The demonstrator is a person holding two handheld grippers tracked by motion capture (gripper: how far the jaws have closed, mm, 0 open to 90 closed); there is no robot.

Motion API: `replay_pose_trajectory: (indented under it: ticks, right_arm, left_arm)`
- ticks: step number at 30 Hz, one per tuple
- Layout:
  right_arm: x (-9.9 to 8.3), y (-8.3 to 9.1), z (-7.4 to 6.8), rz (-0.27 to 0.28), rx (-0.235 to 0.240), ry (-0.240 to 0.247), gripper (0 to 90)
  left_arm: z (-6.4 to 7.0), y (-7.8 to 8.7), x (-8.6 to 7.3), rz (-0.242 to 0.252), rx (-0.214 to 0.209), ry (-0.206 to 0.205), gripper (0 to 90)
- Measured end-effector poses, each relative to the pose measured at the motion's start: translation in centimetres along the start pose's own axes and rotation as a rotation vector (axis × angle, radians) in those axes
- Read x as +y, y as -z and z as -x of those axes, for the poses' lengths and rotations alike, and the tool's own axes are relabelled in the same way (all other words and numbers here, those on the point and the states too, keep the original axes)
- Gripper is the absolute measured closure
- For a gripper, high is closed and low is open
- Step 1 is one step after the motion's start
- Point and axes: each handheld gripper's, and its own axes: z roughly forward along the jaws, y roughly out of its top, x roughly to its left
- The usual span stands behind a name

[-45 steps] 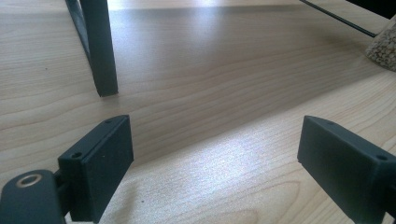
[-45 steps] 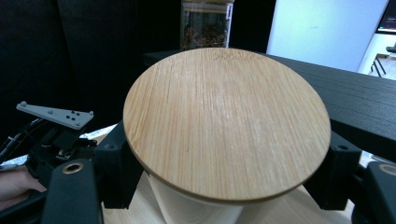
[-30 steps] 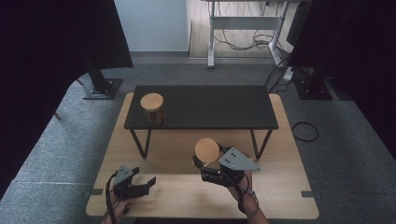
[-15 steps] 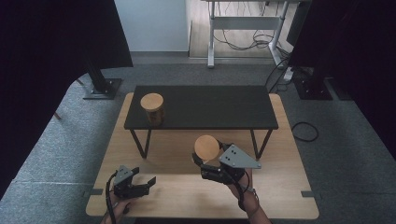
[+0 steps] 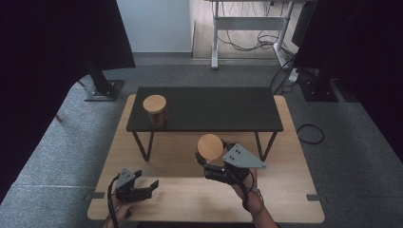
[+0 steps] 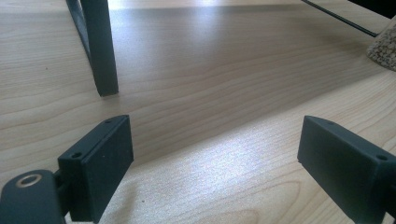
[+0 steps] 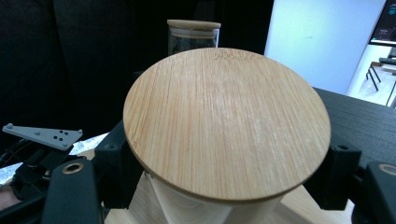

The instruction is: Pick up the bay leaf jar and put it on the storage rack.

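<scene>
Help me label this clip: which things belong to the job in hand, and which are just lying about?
In the job: right gripper, shut on a jar with a bamboo lid; second lidded jar on the black bench, maybe its mate.

Lying about: left gripper, open on the wooden table; desk frame and cables on the floor.

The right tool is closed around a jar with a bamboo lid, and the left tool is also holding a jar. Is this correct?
Not quite. The right tool is closed around the jar with a bamboo lid, but the left tool holds nothing. The left gripper view shows its jaws wide apart with bare wooden table between them. The other jar stands on the black bench.
</scene>
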Motion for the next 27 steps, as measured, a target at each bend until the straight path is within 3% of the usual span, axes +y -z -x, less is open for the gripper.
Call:
replay_pose_trajectory:
  ticks: [27]
  right_arm:
    - [2.0, -0.9, 1.1, 0.008, -0.017, 0.010, 25.3]
  left_arm:
    - [0.0, 0.0, 0.0, -0.002, 0.000, 0.000, 9.8]
